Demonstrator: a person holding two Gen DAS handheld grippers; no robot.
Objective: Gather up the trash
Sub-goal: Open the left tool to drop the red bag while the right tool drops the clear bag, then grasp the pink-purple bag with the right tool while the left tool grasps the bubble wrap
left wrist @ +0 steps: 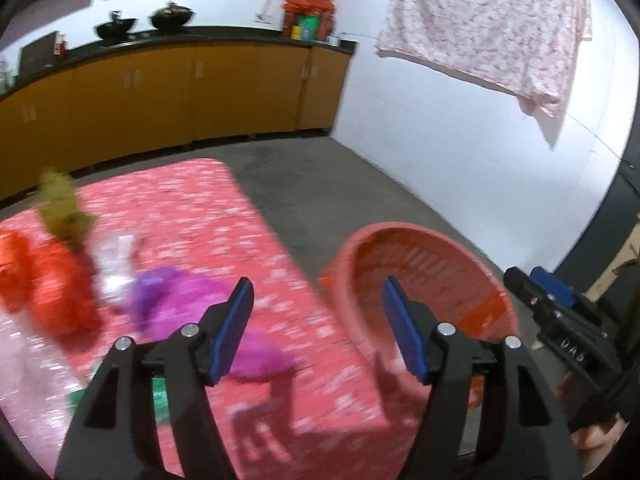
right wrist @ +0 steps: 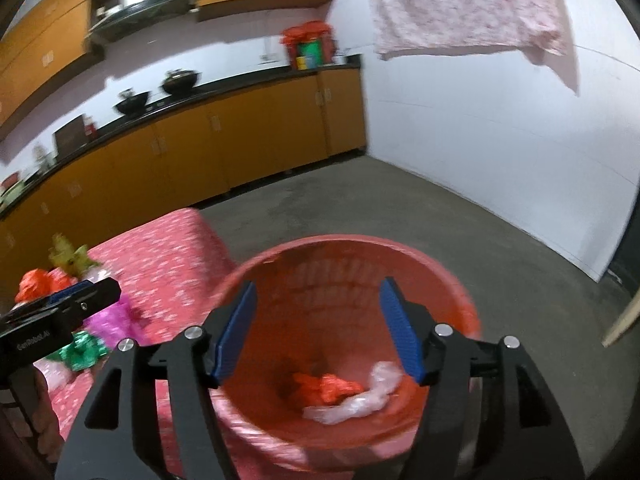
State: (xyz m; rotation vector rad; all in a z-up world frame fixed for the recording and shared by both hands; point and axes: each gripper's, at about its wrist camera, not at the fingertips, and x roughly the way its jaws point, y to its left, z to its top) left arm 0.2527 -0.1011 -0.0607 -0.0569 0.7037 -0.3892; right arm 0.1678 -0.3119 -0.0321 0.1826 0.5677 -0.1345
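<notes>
A red plastic basket [right wrist: 460,304] stands on the floor beside a table with a pink patterned cloth [left wrist: 240,232]. An orange wrapper [right wrist: 326,388] and a clear plastic bag [right wrist: 360,400] lie in the basket. On the cloth lie a magenta wrapper [left wrist: 256,352], an orange wrapper [left wrist: 60,296], a yellow-green wrapper [left wrist: 60,204], a clear wrapper [left wrist: 116,264] and a green wrapper [right wrist: 80,354]. My left gripper [left wrist: 318,330] is open and empty above the table's right edge. My right gripper [right wrist: 318,330] is open and empty above the basket [left wrist: 440,280].
Orange kitchen cabinets [left wrist: 168,96] with a dark counter run along the back wall, with black pots [left wrist: 172,18] on top. A pink floral cloth [left wrist: 492,28] hangs by the white wall at the right. Grey concrete floor [right wrist: 400,204] lies beyond the table and basket.
</notes>
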